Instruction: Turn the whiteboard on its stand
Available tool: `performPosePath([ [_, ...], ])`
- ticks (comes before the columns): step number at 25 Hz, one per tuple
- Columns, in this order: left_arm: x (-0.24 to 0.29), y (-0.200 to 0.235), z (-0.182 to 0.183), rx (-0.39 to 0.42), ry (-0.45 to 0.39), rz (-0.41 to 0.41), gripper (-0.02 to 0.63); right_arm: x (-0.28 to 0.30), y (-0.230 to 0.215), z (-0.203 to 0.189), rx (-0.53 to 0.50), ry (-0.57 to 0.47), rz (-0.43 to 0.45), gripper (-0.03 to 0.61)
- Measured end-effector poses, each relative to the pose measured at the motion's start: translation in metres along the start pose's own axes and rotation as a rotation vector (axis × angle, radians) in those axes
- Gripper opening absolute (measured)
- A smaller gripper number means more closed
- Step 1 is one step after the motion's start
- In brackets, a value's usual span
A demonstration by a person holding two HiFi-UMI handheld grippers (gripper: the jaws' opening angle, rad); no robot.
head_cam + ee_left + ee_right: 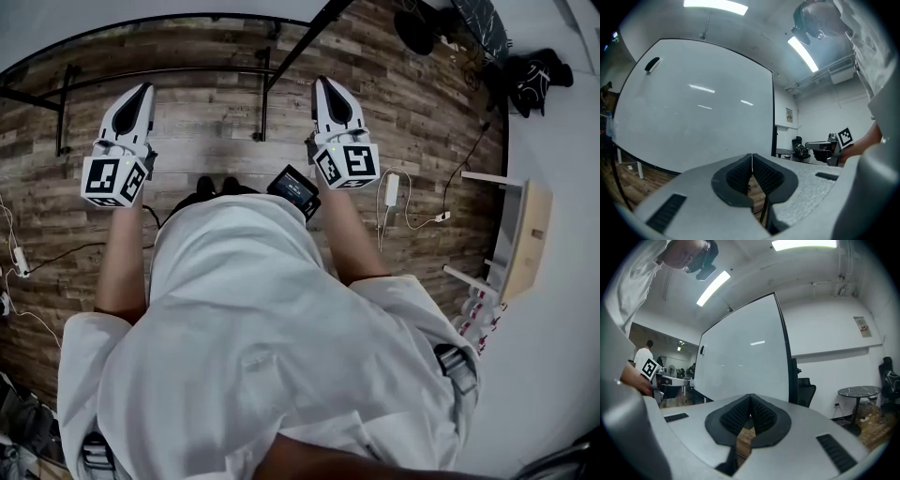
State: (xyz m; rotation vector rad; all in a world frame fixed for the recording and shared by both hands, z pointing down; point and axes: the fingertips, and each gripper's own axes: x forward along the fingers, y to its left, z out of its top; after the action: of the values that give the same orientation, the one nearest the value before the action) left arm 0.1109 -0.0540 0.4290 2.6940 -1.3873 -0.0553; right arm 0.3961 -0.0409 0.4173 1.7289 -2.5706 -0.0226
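The whiteboard (693,103) is a large blank white panel in a black frame, standing a little ahead of both grippers. It also fills the middle of the right gripper view (740,362). From the head view only its thin top edge (187,19) and the black stand bars (267,89) show on the wood floor. A dark eraser (652,64) sticks to its upper left. My left gripper (141,89) (752,157) is shut with nothing between its pads. My right gripper (323,82) (750,397) is shut too, also empty. Neither touches the board.
A white shelf unit (520,244) stands at the right wall. A white adapter with cables (391,190) lies on the floor beside my right arm. Dark bags (534,75) sit far right. A round table (858,392) and an office chair (804,390) stand behind the board's right edge.
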Motion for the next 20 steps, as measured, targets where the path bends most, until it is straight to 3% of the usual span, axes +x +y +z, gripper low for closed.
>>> performPosePath([
  [4, 0.012, -0.016, 0.003, 0.003, 0.004, -0.005, 0.012, -0.006, -0.009, 0.005, -0.030, -0.009, 0.013, -0.003],
  [20, 0.044, -0.066, -0.017, 0.023, 0.038, 0.015, 0.012, -0.027, -0.035, -0.018, 0.008, 0.002, 0.040, -0.003],
])
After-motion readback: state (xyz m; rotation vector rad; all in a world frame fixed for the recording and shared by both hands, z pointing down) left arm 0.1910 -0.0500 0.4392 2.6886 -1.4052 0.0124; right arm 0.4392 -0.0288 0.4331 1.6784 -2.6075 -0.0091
